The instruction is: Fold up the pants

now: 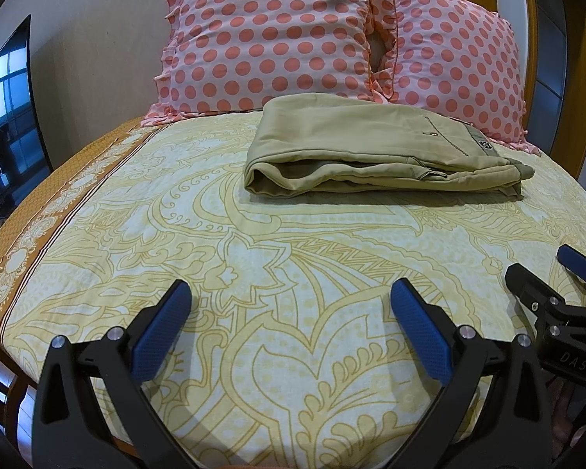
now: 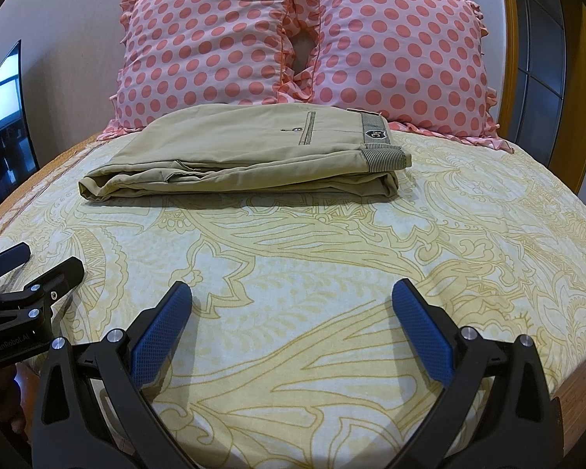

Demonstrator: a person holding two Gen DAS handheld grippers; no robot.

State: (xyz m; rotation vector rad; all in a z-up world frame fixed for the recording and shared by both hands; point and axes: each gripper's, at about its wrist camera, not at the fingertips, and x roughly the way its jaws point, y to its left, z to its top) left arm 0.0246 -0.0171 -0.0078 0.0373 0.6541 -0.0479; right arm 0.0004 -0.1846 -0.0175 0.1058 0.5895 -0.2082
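Khaki pants [image 1: 371, 148] lie folded in a flat stack on the bed, far from both grippers, just in front of the pillows; the right wrist view shows them too [image 2: 246, 152], waistband and label to the right. My left gripper [image 1: 291, 301] is open and empty, low over the bedsheet near the front edge. My right gripper [image 2: 293, 301] is open and empty beside it, also seen at the right of the left wrist view [image 1: 543, 269]. The left gripper shows at the left of the right wrist view [image 2: 47, 260].
The bed carries a yellow patterned sheet [image 1: 254, 242]. Two pink polka-dot pillows [image 1: 269, 35] [image 1: 457, 62] lean on the wall behind the pants. A dark TV screen [image 1: 8, 117] stands left. A wooden frame [image 2: 511, 39] rises at the right.
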